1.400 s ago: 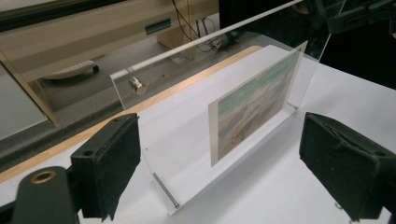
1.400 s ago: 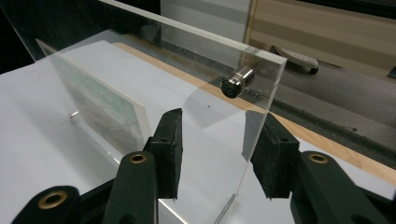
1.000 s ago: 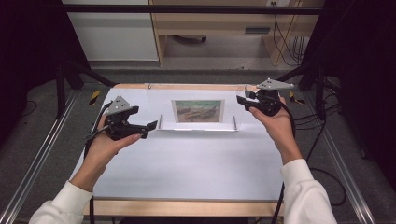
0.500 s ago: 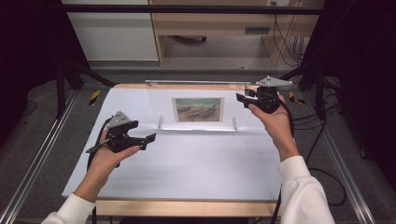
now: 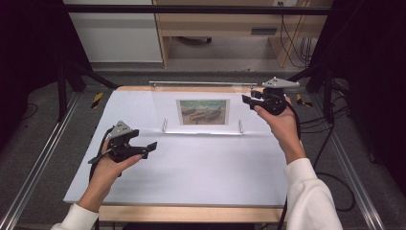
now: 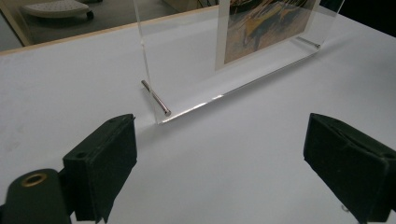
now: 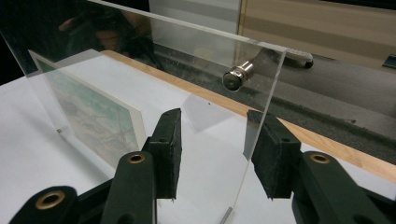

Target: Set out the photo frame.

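Since the earlier frame, the left gripper [image 5: 143,149] has been lowered from the acrylic frame [image 5: 201,103] toward the tabletop's [image 5: 201,167] left side, jaws apart and empty. That frame is stood upright near the far edge, its right edge straddled by the right gripper [image 7: 212,149], jaws apart and not seen pressing. Tipping is judged possible if that edge is nudged sideways.

Glossy clear acrylic frame [image 5: 201,103], metal pins [image 6: 156,98]
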`<state>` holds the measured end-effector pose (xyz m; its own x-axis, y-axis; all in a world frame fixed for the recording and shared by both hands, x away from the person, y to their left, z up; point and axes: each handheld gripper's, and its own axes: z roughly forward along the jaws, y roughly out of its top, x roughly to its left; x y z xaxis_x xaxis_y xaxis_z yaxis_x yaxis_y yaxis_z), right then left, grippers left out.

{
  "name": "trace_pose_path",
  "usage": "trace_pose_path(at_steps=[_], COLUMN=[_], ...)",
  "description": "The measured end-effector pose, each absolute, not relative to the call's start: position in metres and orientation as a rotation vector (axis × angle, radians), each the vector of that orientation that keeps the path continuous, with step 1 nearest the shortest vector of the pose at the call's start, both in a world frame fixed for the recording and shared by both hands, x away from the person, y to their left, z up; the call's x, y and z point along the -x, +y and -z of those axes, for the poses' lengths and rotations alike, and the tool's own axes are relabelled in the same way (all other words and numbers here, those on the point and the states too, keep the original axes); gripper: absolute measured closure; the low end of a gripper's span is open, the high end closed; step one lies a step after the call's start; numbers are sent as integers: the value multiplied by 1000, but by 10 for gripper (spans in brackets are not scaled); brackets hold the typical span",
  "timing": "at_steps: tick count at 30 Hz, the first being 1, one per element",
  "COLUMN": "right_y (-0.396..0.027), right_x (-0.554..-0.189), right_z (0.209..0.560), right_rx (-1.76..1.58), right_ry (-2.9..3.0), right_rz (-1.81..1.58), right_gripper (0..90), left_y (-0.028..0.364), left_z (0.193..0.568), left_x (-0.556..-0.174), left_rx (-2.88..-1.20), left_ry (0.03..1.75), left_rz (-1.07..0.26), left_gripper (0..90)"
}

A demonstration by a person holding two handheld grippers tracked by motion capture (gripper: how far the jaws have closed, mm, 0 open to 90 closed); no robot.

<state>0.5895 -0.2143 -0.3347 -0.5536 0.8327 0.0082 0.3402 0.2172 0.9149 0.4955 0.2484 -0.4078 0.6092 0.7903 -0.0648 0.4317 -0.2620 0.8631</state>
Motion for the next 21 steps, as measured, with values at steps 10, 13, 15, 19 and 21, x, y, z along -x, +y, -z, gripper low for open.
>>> trace_pose_path(at_steps=[10,13,15,19,21], right_y=[-214,-214,-214,-214,-214], right_x=[-591,-592,-593,-594,-595], right_z=[335,335,335,335,335], right_rx=[-1097,-1101,-1104,-1106,-1111], right_ry=[1997,1994,1996,1996,1994], right_rz=[-1317,-1319,-1318,-1317,-1317], right_gripper=[561,561,561,560,560], left_y=[250,250,250,251,252], left_z=[415,415,415,416,417], left_x=[-494,-494,-494,-494,-494], left_rx=[-1907,-1910,-1914,-1910,-1909], left_ry=[988,987,985,991,994], left_rz=[-473,-472,-471,-470,-470], left_gripper=[96,96,96,97,97])
